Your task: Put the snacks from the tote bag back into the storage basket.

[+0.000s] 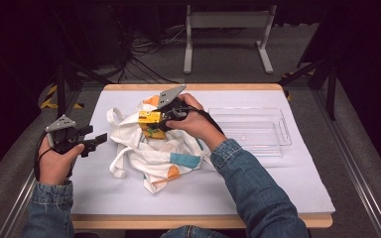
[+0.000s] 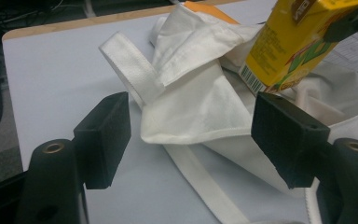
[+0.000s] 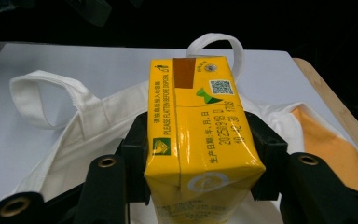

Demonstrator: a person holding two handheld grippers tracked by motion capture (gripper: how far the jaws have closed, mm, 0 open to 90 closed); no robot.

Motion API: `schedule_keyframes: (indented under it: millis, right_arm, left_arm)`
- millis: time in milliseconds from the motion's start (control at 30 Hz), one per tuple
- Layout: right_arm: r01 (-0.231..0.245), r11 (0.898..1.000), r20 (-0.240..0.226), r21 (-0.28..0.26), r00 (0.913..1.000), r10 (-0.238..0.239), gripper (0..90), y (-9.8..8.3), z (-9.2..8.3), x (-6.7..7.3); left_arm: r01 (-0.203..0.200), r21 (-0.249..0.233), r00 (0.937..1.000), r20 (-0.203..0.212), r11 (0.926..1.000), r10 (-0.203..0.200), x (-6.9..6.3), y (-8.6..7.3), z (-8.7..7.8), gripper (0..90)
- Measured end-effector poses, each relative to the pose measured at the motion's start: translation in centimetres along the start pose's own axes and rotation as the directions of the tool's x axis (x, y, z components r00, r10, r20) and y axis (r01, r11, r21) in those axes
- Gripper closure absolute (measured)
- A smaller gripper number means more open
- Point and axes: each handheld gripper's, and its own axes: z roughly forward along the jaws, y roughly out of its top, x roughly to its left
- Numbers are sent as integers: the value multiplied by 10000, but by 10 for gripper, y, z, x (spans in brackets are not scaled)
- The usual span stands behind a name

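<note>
Yellow carton [image 1: 150,121] sits mid-frame in the high view, held off the bag [image 1: 154,148] by the right tongs [image 1: 164,118], which clamp it across its two broad sides. In the right gripper view the carton [image 3: 200,140] fills the centre, long axis running away from the camera, both black jaws tight against its flanks. Long axis in the high view looks roughly upright, slightly tilted.

Key relation: the carton is above the crumpled white bag, and the clear tray [image 1: 250,130] lies to the right of it in the high view, on the right hand's side. Likely a carry rightward to the tray, judged from the layout; equally it could go into the bag, whose mouth I can't find.

Left tongs [image 1: 93,141] at left of the high view, jaws wide with nothing between them, aimed at the bag's left edge but apart from it. In the left gripper view the bag's strap [image 2: 133,77] and a fold lie between and beyond the jaws; the carton [image 2: 291,51] is in the upper right.

Hidden: carton's bottom cut off in the right gripper view; bag opening lost in folds; tray interior hard to read, looks bare. The worktop [image 1: 278,183] is white.
</note>
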Motion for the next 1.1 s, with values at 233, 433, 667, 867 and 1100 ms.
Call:
schedule_keyframes:
  millis: [233, 433, 667, 867, 1100]
  right_arm:
    - [191, 9995, -30, -238, 9998, -191, 513, 12, -17, 0]
    - [381, 9985, -178, -401, 9991, -389, 513, 23, -36, 1]
    - [558, 9972, -40, -494, 9984, -560, 512, 30, -56, 5]
    - [517, 9971, -24, -550, 9986, -520, 512, 31, -76, 6]
    - [542, 9967, 49, -612, 9985, -540, 512, 31, -101, 9]
  left_arm:
    - [-39, 33, 10000, 60, 10000, 39, -1, 1, 1, 289]
    - [-53, 6, 9999, 90, 10000, 53, -2, 3, 2, 281]
    - [-132, 20, 9997, 200, 9999, 132, -3, 6, 7, 279]
    - [-188, -82, 9993, 316, 9998, 190, -4, 12, 11, 278]
    - [-289, -125, 9985, 451, 9995, 295, -6, 18, 17, 275]
